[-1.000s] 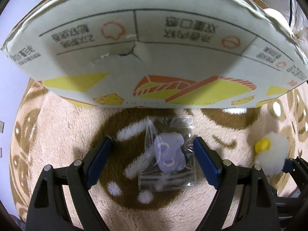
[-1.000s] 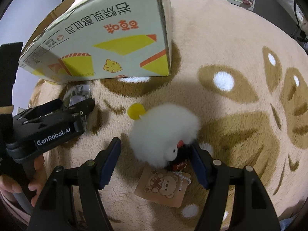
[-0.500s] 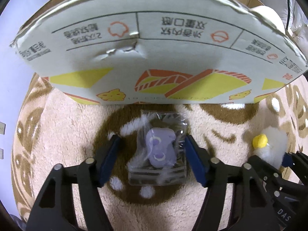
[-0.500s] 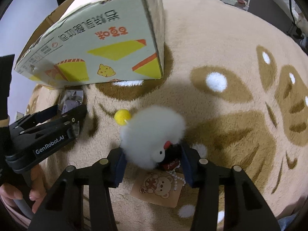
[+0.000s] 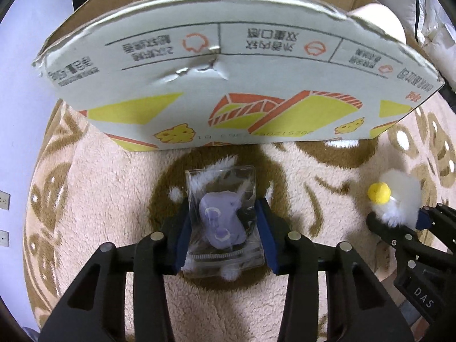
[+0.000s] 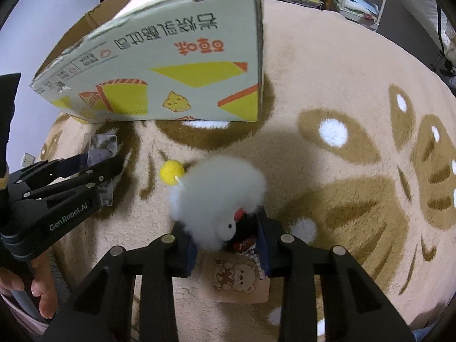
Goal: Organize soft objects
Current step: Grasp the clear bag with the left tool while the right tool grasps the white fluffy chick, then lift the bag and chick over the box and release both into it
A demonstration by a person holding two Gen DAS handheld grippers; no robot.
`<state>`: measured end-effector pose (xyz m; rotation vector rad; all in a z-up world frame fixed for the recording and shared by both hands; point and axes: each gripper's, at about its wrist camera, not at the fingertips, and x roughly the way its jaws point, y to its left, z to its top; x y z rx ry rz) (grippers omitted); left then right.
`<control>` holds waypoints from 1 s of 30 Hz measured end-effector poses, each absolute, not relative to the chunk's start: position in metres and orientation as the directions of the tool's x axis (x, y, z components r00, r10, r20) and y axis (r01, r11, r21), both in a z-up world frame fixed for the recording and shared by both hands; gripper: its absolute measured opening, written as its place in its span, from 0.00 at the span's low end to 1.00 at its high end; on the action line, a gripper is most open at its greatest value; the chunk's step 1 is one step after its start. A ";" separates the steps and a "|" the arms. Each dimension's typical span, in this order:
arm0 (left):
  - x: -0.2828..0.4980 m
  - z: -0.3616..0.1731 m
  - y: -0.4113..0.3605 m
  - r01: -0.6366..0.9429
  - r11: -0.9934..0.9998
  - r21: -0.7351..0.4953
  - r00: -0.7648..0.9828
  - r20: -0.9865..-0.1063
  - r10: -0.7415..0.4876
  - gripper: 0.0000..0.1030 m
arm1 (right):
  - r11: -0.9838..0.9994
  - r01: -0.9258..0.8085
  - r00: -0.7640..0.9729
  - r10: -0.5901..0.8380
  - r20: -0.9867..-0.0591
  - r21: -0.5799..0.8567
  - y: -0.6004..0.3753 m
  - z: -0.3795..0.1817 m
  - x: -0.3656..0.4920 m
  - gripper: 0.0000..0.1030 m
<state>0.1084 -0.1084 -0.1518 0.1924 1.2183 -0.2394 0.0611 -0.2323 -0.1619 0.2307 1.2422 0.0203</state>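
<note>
My left gripper [image 5: 223, 238] is closing on the clear plastic pouch holding a small lilac soft toy [image 5: 222, 222], which lies on the beige-and-brown plush rug [image 5: 119, 199] just before the printed cardboard box [image 5: 228, 85]; its pads already press the pouch's sides. The film looks slippery and crinkly, so I judge the padded middle the surest hold. My right gripper [image 6: 228, 245] is clamped on the fluffy white plush with a yellow pom-pom [image 6: 216, 196], low near its paper tag [image 6: 242, 279]. It looks light and squashy, so the fur may slip.
</note>
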 end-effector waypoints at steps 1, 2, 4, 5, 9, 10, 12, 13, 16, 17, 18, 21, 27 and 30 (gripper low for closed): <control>0.107 -0.150 -0.106 0.281 0.960 0.006 0.324 -0.942 -0.089 0.40 | 0.973 0.105 0.335 0.161 -0.928 0.206 -0.234 -0.158 0.061 0.34; 0.106 -0.148 -0.103 0.277 0.961 -0.012 0.322 -0.941 -0.104 0.40 | 0.970 0.102 0.345 0.175 -0.922 0.222 -0.234 -0.156 0.060 0.34; 0.107 -0.144 -0.095 0.262 0.964 -0.045 0.321 -0.938 -0.131 0.40 | 0.961 0.095 0.379 0.206 -0.902 0.259 -0.236 -0.150 0.058 0.34; 0.108 -0.141 -0.091 0.257 0.964 -0.065 0.323 -0.935 -0.149 0.40 | 0.958 0.091 0.396 0.215 -0.893 0.271 -0.236 -0.146 0.057 0.34; 0.098 -0.125 -0.080 0.261 0.964 -0.051 0.376 -0.914 -0.150 0.40 | 0.950 0.063 0.479 0.240 -0.844 0.306 -0.236 -0.125 0.050 0.34; 0.094 -0.118 -0.077 0.258 0.965 -0.050 0.398 -0.904 -0.154 0.40 | 0.949 0.058 0.494 0.242 -0.835 0.310 -0.236 -0.120 0.049 0.34; 0.089 -0.108 -0.072 0.252 0.966 -0.062 0.428 -0.888 -0.169 0.40 | 0.945 0.042 0.535 0.252 -0.806 0.323 -0.240 -0.110 0.048 0.34; 0.084 -0.099 -0.068 0.244 0.967 -0.070 0.456 -0.872 -0.178 0.40 | 0.946 0.038 0.553 0.250 -0.795 0.323 -0.240 -0.105 0.047 0.34; 0.076 -0.077 -0.069 0.237 0.968 -0.081 0.527 -0.826 -0.198 0.40 | 0.948 0.008 0.633 0.241 -0.736 0.317 -0.247 -0.084 0.037 0.34; 0.071 -0.068 -0.068 0.242 0.967 -0.081 0.555 -0.806 -0.206 0.40 | 0.949 0.000 0.654 0.239 -0.718 0.316 -0.247 -0.078 0.035 0.34; 0.068 -0.063 -0.068 0.245 0.967 -0.075 0.572 -0.794 -0.206 0.40 | 0.950 -0.007 0.670 0.238 -0.704 0.314 -0.248 -0.074 0.033 0.34; 0.058 -0.046 -0.065 0.249 0.966 -0.065 0.623 -0.753 -0.211 0.40 | 0.947 -0.034 0.718 0.246 -0.651 0.319 -0.246 -0.059 0.028 0.34; 0.057 -0.014 -0.073 0.247 0.967 -0.061 0.713 -0.665 -0.223 0.40 | 0.942 -0.078 0.781 0.261 -0.567 0.326 -0.242 -0.031 0.024 0.34; 0.059 0.000 -0.073 0.249 0.967 -0.055 0.747 -0.625 -0.228 0.40 | 0.943 -0.093 0.807 0.259 -0.530 0.319 -0.241 -0.017 0.026 0.34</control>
